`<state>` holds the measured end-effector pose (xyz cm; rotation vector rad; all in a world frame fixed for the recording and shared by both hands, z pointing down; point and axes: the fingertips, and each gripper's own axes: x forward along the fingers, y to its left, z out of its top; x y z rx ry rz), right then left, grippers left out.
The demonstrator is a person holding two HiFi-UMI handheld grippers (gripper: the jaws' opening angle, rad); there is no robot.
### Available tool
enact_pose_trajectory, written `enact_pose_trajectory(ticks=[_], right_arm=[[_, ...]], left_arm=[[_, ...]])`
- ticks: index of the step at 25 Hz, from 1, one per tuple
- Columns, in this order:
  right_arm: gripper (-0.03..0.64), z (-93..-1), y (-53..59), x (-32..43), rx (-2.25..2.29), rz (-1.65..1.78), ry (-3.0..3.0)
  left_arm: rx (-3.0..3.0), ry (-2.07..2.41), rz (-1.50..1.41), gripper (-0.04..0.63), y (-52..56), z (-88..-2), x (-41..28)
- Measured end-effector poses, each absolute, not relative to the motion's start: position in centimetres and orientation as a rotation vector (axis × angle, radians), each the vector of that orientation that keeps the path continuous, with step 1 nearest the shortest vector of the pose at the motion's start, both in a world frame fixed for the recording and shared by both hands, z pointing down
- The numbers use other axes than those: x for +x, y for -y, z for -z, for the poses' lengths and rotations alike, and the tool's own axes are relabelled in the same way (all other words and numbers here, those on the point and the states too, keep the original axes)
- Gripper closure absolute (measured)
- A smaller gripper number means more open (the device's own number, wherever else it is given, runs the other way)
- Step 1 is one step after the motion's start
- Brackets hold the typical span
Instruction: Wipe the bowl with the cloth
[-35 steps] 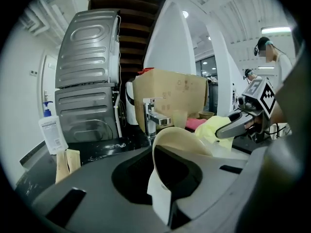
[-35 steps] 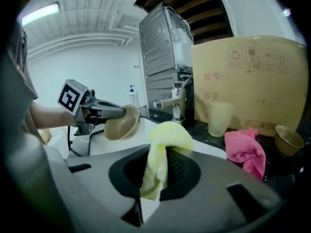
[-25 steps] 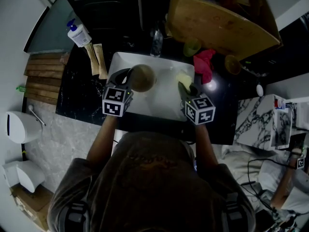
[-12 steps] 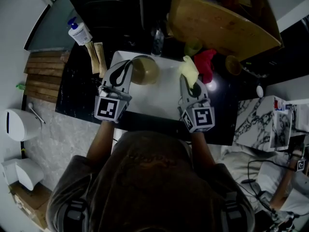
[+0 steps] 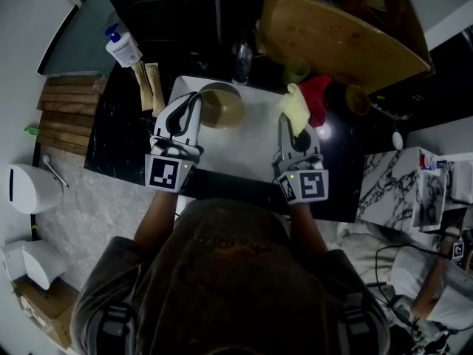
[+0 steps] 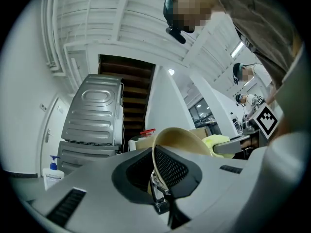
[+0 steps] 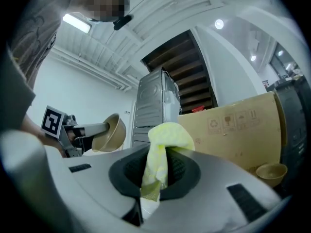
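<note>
surface: black counter (image 5: 122,150) (marbled) | on it: white board (image 5: 240,150), pump bottle (image 5: 120,50), red cloth (image 5: 319,98), tan packets (image 5: 148,89)

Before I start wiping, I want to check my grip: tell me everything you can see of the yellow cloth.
The cloth is pale yellow, soft textured fabric, crumpled into a wad. The right gripper has its jaws shut on it: a rounded bunch bulges beyond them and a thin tail hangs below. It is held in the air, clear of the bowl.

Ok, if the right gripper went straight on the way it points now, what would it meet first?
Probably the cardboard box; the right gripper, shut on the yellow cloth, aims toward it, though depth is unclear.
</note>
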<state>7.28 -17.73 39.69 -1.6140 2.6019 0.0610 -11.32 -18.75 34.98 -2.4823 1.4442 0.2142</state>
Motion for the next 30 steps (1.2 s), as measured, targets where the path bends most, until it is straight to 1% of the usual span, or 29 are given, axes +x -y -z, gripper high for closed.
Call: enact_pose_trajectory(ticks=[30], right_arm=[[0.597,-41.3,18.0,5.8,-1.592,-0.014,-2.694]], left_arm=[[-2.554,-1.504,-0.174,0.574,19.7,-36.4,-11.3]])
